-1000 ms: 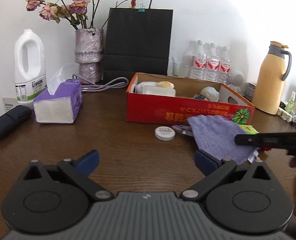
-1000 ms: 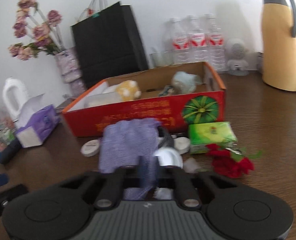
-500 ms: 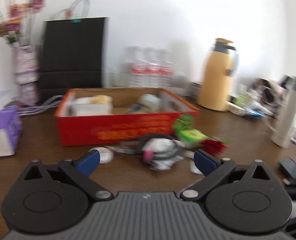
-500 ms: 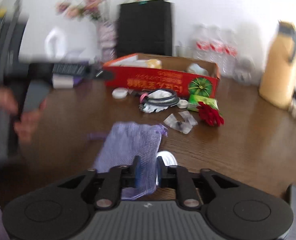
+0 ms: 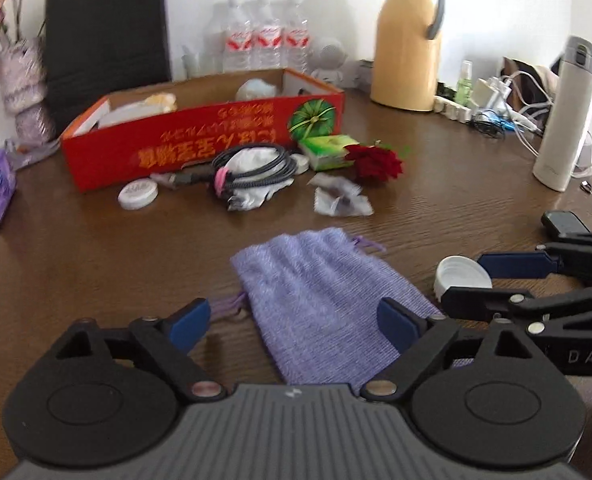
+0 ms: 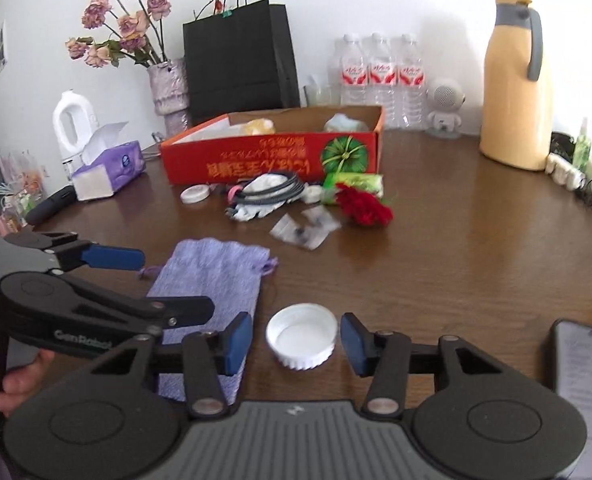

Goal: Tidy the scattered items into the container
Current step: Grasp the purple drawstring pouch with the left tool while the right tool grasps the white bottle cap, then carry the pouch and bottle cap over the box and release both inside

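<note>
A purple drawstring pouch (image 5: 320, 300) lies flat on the brown table near me; it also shows in the right wrist view (image 6: 211, 280). My left gripper (image 5: 293, 322) is open, its blue pads either side of the pouch's near end. My right gripper (image 6: 296, 342) is open around a white jar lid (image 6: 302, 340) lying upside down on the table. The red cardboard box (image 5: 199, 144) stands at the back with several items inside. In front of it lie a coiled cable (image 5: 251, 166), a white round tin (image 5: 137, 195), a green packet (image 5: 328, 151), a red rose (image 5: 374, 162) and small plastic bags (image 5: 340, 200).
A yellow thermos jug (image 5: 408, 40), white flask (image 5: 568, 116), water bottles (image 5: 263, 40), black paper bag (image 5: 103, 40), flower vase (image 6: 169, 88), tissue pack (image 6: 107, 166) and chargers ring the table. A phone (image 6: 588, 364) lies at the right near edge.
The right gripper carried the pouch back from the box, laid it on the near table and opened. It now sits around the white lid. The left gripper swung right over the pouch.
</note>
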The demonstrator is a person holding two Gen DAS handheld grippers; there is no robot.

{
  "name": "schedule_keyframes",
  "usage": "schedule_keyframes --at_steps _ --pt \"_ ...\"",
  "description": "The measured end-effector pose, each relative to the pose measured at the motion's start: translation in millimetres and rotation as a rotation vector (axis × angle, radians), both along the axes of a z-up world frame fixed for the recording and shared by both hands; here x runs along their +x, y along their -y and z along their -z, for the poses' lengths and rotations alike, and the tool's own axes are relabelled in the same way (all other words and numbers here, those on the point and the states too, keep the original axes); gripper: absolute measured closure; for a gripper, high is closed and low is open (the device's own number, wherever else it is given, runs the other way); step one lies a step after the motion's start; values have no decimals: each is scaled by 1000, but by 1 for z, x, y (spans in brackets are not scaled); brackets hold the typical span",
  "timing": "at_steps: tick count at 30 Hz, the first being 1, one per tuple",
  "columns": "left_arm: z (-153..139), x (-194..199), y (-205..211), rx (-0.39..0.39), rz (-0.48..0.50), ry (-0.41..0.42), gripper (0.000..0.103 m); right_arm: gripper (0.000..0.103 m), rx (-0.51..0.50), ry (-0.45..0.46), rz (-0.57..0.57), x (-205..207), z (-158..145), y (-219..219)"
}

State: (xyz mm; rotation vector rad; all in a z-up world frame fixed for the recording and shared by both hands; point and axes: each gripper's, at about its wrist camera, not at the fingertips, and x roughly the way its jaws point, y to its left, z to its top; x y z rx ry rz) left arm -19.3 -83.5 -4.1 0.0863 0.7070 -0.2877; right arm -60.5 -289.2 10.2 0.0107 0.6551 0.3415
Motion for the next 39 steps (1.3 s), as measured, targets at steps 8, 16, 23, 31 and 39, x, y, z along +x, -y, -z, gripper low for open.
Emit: schedule_keyframes --at_steps 8,16,23,31,39 --pt "3 -7 7 -34 30 41 95 64 -81 17 10 7 12 -12" --pt "-20 -41 -10 -39 -30 194 97 64 -49 39 14 4 4 -21" --pt "-39 -93 -35 -57 -80 340 97 64 -57 112 6 -20 -15 -38" --pt "-76 -113 -54 -68 -122 537 97 64 -29 339 36 -57 -47 -45" --pt "-159 -5 -49 -65 -96 923 97 64 92 586 85 40 -121 -66"
